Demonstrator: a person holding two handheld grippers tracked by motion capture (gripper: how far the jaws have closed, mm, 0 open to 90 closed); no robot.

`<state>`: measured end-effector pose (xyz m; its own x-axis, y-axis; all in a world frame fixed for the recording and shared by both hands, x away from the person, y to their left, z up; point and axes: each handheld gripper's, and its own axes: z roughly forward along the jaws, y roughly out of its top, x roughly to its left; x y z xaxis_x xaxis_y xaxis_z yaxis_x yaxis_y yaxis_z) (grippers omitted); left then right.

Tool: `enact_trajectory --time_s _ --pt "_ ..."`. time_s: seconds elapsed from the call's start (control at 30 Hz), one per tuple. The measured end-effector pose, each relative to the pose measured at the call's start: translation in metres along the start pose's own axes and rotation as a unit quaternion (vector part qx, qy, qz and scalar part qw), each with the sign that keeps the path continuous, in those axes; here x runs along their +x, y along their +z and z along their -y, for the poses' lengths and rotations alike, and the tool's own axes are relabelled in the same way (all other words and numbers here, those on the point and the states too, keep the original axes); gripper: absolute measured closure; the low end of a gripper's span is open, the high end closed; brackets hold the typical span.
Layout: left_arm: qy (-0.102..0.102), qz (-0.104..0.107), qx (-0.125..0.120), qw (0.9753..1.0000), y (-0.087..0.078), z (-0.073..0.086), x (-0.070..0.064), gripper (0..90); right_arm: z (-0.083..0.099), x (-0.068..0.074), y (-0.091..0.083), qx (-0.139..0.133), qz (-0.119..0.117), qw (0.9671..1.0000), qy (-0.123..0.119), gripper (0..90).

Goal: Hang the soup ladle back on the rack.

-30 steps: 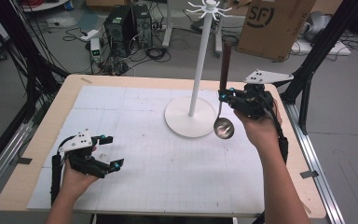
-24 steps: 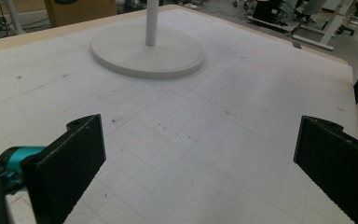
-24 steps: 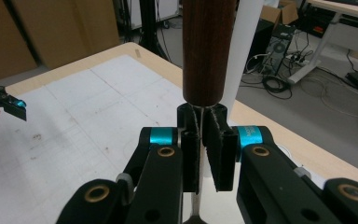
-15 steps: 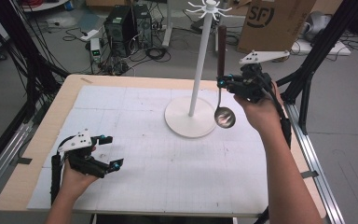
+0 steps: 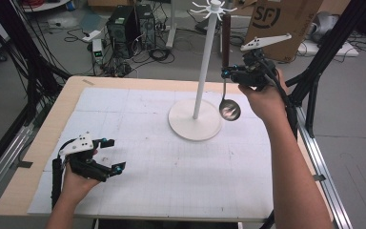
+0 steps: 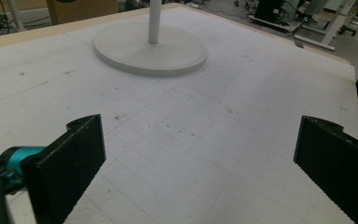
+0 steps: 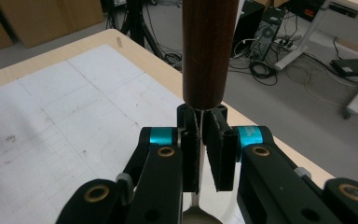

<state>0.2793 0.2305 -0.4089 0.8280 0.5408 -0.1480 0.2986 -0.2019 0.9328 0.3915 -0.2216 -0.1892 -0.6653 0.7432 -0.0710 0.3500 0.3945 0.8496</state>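
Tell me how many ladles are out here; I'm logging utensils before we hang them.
1. The ladle hangs bowl-down in the right tool, raised beside the white rack near the table's far right. The left tool is open and empty.

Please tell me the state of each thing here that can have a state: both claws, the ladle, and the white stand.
Left claw: open, holding nothing, low over the table mat.
Right claw: shut on the ladle's thin metal stem.
Ladle: lifted, hanging upright, bowl down, wooden handle up near the hooks.
White hook stand: upright on the mat, hooks bare.
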Motion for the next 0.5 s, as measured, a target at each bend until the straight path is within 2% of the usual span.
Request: enact_trajectory --time_s 0.5 --pt "0.0 0.001 -0.001 1.0 -0.001 0.0 0.001 2.6 -0.012 0.002 0.011 0.008 0.005 1.0 -0.002 84.4"
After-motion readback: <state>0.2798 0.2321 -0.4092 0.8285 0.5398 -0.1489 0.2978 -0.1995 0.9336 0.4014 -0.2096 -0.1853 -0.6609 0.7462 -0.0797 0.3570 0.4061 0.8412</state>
